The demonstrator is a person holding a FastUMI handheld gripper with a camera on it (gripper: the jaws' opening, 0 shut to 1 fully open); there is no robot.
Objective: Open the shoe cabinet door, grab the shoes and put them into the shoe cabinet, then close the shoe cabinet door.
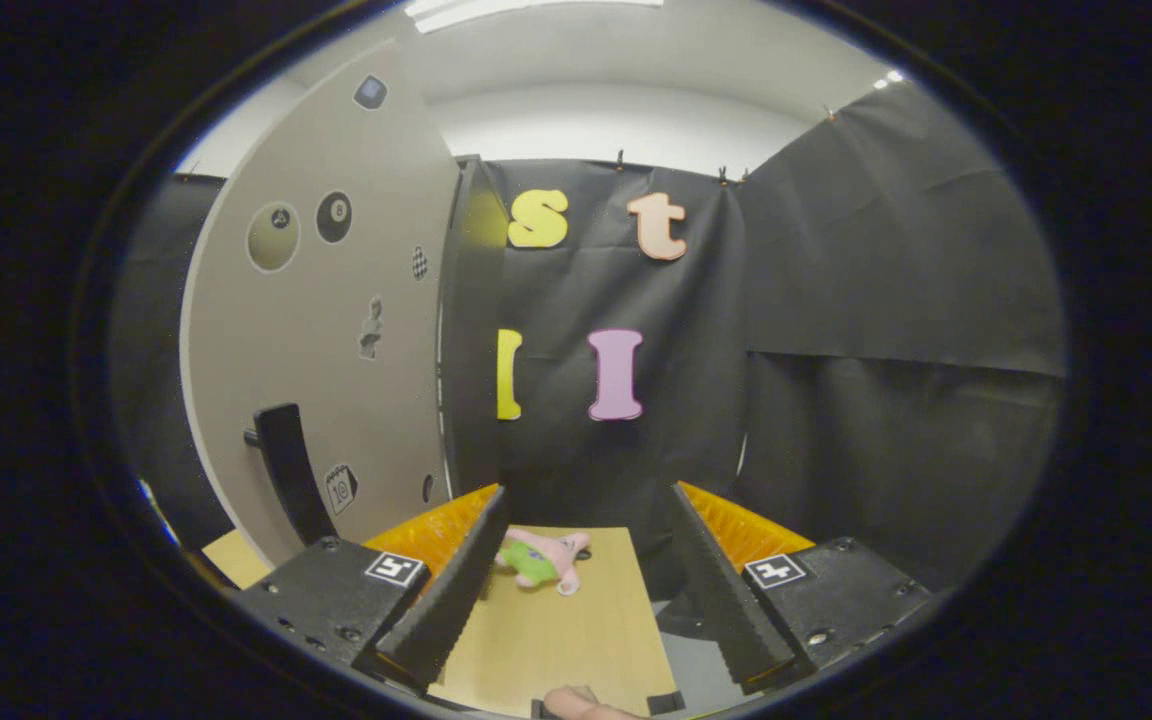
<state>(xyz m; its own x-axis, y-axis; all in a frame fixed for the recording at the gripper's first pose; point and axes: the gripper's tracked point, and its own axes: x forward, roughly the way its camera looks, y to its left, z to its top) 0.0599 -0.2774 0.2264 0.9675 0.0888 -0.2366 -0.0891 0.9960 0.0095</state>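
While gripper (pixel 591 560) is gaping wide | pink-green plush shoe (pixel 543 560) lying between fingers on board (pixel 576 630) | cabinet door (pixel 321 330) showing stickers "8", "10"

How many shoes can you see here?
1: a small pink and green shoe on the tan board, just ahead of the open gripper, near its left finger. Others may be hidden.

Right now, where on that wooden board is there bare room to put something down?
The board is bare between the open tool's fingers, from the pink toy back toward you. It is crowded at the far end by the toy, and left by the cabinet door.
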